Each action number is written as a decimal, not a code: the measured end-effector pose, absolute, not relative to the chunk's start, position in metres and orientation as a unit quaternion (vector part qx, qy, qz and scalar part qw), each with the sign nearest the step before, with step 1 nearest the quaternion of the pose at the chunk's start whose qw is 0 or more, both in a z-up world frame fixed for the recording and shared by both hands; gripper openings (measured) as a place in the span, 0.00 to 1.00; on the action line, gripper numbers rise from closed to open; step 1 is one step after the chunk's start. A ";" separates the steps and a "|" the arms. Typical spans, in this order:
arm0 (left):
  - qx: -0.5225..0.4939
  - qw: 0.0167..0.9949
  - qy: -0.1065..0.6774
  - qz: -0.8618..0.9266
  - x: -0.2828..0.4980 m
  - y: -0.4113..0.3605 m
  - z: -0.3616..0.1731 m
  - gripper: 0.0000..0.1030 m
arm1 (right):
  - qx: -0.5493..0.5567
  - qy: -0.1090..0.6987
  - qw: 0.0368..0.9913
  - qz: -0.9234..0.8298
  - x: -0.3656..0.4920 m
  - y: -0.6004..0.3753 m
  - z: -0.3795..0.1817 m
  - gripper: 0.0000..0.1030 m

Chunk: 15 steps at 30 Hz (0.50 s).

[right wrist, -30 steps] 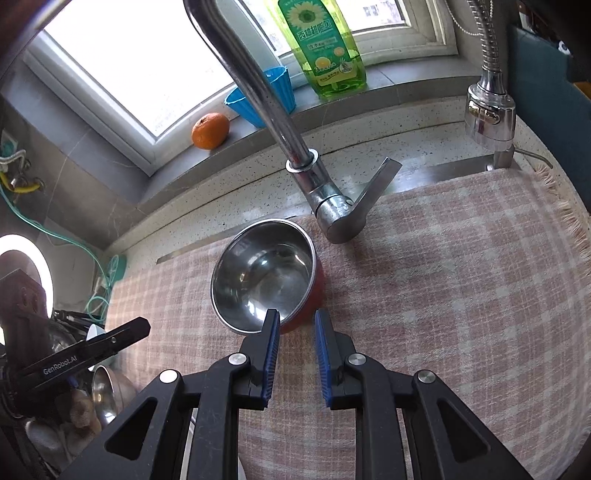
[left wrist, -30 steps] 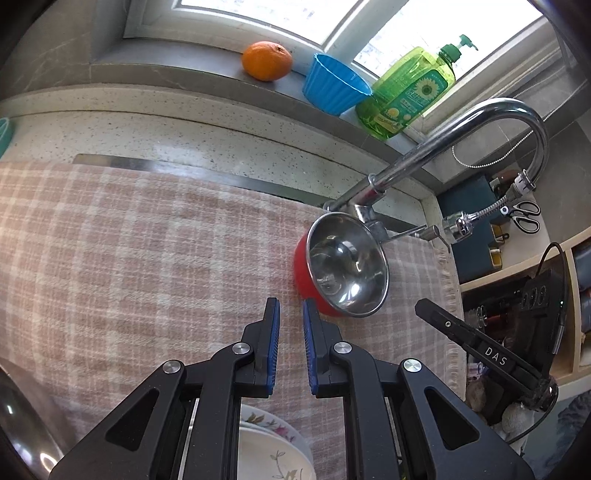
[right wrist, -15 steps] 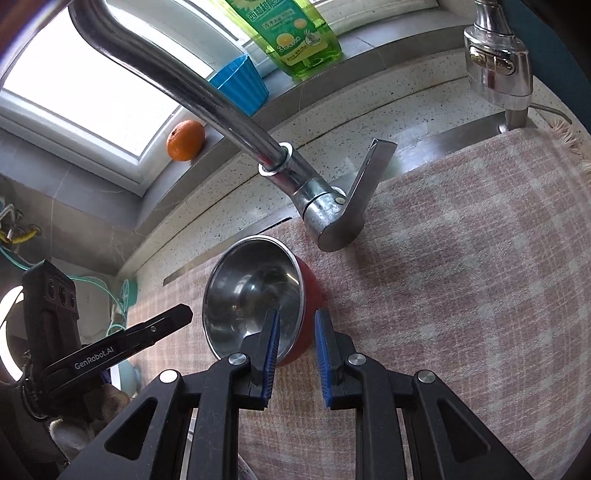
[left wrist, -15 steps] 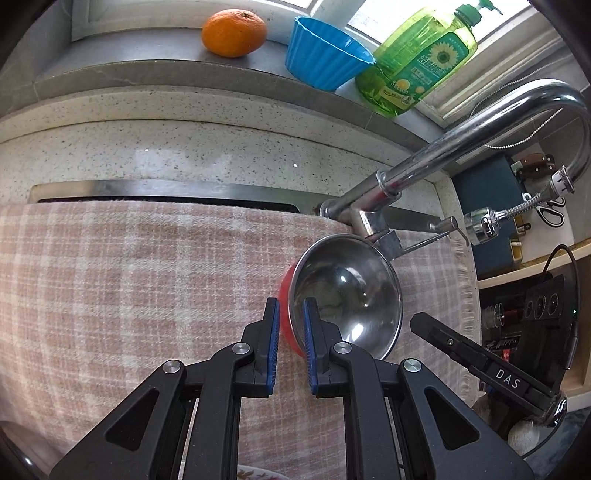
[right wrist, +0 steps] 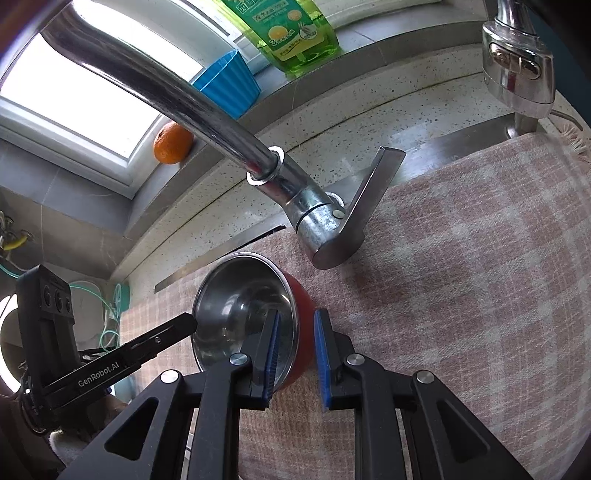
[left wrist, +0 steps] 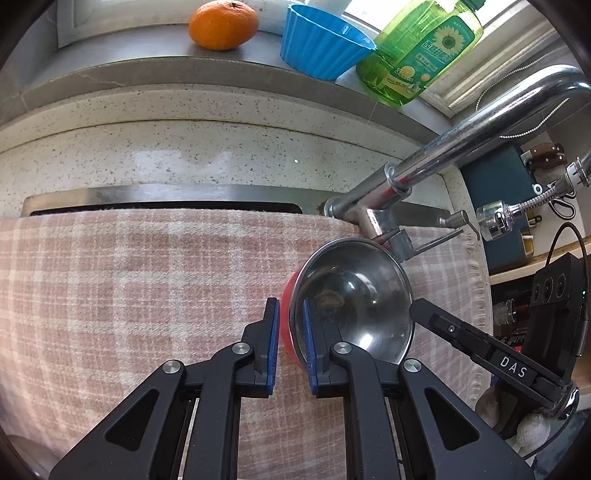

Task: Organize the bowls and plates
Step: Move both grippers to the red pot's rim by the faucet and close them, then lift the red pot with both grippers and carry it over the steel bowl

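Observation:
A steel bowl with a red outside [left wrist: 354, 299] [right wrist: 243, 310] sits on the pink checked cloth [left wrist: 129, 288] below the tap. My left gripper [left wrist: 290, 314] straddles the bowl's left rim, one blue pad outside and one inside, with a narrow gap. My right gripper [right wrist: 295, 332] straddles the bowl's right rim the same way, left pad inside, right pad outside the red wall. Neither pair of pads visibly presses the rim. Each gripper shows in the other's view: the right one [left wrist: 480, 350] and the left one [right wrist: 122, 354].
A chrome tap [right wrist: 207, 122] arches over the bowl, its lever [right wrist: 358, 210] close behind. A pull-out sprayer [left wrist: 498, 221] hangs at right. On the sill stand an orange [left wrist: 223, 24], a blue cup [left wrist: 321, 46] and a green soap bottle [left wrist: 421, 51].
Both grippers moved forward to the bowl. Their pads now straddle opposite rims, where before they were short of it. Jaw gaps look unchanged.

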<state>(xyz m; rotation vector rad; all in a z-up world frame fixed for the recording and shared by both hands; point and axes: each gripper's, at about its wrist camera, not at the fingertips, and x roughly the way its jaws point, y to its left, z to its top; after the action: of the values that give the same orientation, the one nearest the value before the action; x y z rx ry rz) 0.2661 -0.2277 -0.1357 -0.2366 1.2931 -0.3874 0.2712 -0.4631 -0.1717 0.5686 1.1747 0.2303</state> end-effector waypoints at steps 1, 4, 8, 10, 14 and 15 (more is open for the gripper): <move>-0.110 0.774 0.597 -0.178 0.267 -0.228 -0.137 0.11 | 0.262 0.546 0.788 0.106 0.272 -0.462 -0.172 0.15; -0.110 0.775 0.597 -0.176 0.268 -0.227 -0.137 0.11 | 0.257 0.549 0.788 0.107 0.274 -0.460 -0.172 0.12; -0.112 0.774 0.597 -0.175 0.270 -0.228 -0.140 0.11 | 0.254 0.552 0.787 0.106 0.276 -0.459 -0.174 0.11; -0.112 0.774 0.598 -0.176 0.270 -0.228 -0.141 0.11 | 0.255 0.554 0.785 0.108 0.277 -0.458 -0.175 0.09; -0.111 0.775 0.597 -0.175 0.269 -0.229 -0.143 0.07 | 0.252 0.557 0.784 0.110 0.279 -0.454 -0.177 0.05; -0.112 0.775 0.597 -0.176 0.269 -0.228 -0.143 0.07 | 0.252 0.556 0.784 0.110 0.278 -0.453 -0.177 0.05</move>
<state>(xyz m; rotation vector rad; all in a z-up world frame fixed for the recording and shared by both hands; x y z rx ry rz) 0.2690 -0.2284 -0.1428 -0.2424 1.2923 -0.3818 0.2783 -0.4534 -0.1770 0.5443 1.2003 0.2370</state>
